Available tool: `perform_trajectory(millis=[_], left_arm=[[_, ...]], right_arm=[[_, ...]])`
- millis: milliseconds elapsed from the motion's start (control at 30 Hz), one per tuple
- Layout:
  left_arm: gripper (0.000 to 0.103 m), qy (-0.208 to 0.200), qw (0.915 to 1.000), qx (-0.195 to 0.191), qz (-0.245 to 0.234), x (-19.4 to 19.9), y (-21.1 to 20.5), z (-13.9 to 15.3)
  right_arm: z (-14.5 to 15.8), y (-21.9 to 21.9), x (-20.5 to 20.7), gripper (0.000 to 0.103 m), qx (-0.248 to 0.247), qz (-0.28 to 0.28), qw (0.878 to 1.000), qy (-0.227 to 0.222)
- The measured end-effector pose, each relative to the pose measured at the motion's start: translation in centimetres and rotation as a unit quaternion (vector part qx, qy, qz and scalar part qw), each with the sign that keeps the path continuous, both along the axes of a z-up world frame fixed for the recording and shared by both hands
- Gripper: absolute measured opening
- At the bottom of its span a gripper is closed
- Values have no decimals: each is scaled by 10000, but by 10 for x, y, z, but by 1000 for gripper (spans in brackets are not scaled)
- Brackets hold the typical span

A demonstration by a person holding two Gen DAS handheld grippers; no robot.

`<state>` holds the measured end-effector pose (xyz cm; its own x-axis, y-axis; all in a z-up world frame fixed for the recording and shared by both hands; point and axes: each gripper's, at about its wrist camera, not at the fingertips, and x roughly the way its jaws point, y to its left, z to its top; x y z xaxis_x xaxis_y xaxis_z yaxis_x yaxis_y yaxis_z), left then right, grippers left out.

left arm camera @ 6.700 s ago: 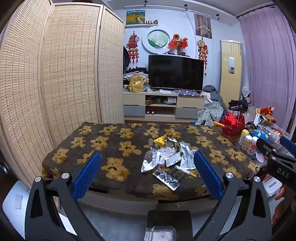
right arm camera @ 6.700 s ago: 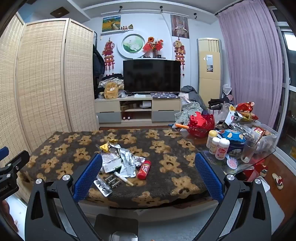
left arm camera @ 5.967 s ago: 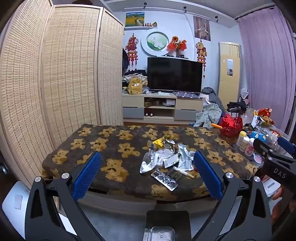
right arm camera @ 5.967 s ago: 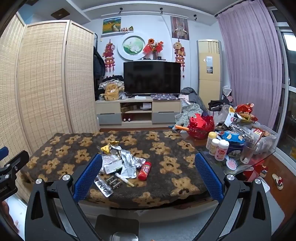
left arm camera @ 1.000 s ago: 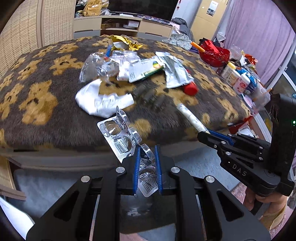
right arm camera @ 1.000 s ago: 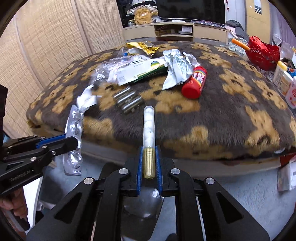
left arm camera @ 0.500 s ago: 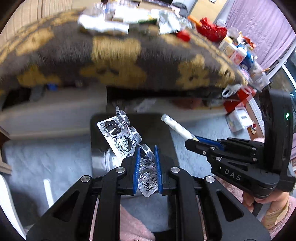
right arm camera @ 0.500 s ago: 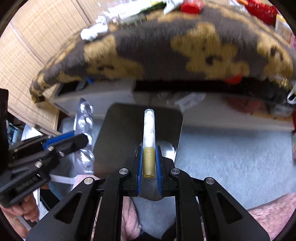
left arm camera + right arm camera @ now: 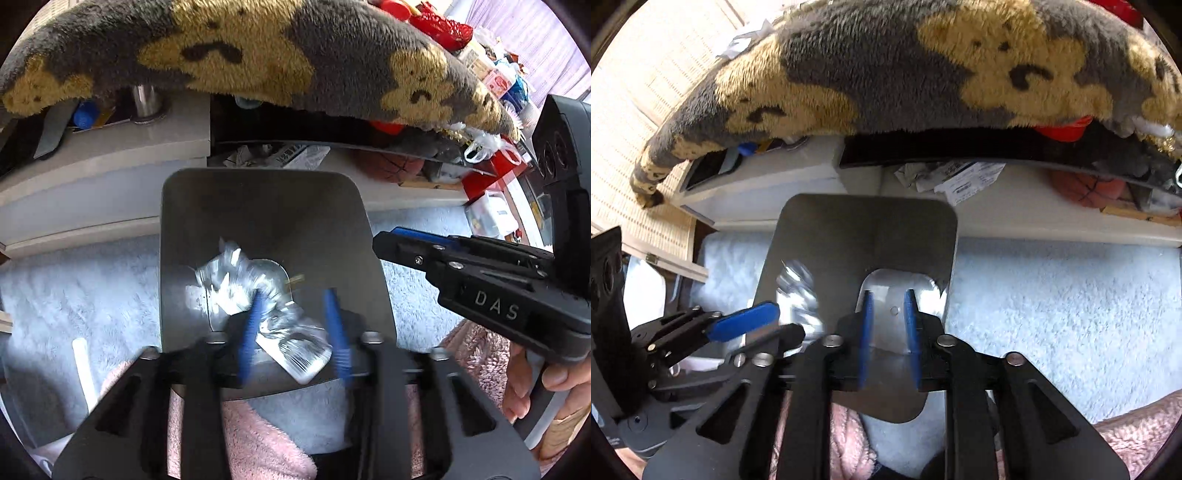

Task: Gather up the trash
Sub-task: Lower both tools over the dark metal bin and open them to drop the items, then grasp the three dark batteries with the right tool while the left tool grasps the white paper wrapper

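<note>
Left wrist view: the left tool (image 9: 293,334) hangs over the dark bin (image 9: 177,236) on the pale carpet (image 9: 74,280), its blue pads parted and blurred; the foil blister pack (image 9: 258,314) lies loose between and beyond them, over the bin's mouth, gripped by nothing; the right tool (image 9: 384,245) reaches in just past the bin's right rim, and from this side I cannot tell how its jaws stand; above, the bear-patterned blanket (image 9: 258,48) droops off the front edge of the bench.

Right wrist view: the right tool (image 9: 888,328) is spread a little and empty, over the shiny bottom of the bin (image 9: 864,236); the left tool (image 9: 753,325) sits at the bin's left rim with the blister pack (image 9: 798,291) just beyond its tip.

Risks, as I judge them: the pack is light and flat, so it may catch on the left rim or a pad and slide onto the carpet; the two tools crowd one narrow mouth and could knock together or tip the bin; more trash presumably waits on the bench, so a spill would cost a pickup off the floor.
</note>
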<state>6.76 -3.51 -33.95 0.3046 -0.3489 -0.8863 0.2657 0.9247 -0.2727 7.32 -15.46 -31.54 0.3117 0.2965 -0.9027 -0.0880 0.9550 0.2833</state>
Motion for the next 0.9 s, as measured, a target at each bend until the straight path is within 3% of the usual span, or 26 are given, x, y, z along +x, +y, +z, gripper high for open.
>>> perform_trajectory(millis=[67,133,267,300,900], left_arm=[[46,-83,10000,24,15,-2,3,6],[61,-179,9998,76,45,-1,5,13],[87,-518,9984,135,172,-1,12,38],[95,-617,9977,127,234,0,14,46],[95,-1157,9903,67,760,29,49,109]], right_arm=[[6,-7,1,60,42,-129,9999,-88],[14,-14,1,65,61,-231,9995,-205],[35,-28,5,98,121,-518,9972,-528],[43,-32,6,100,131,-581,9961,-651],[112,-47,31,100,-24,-602,9883,-1404]])
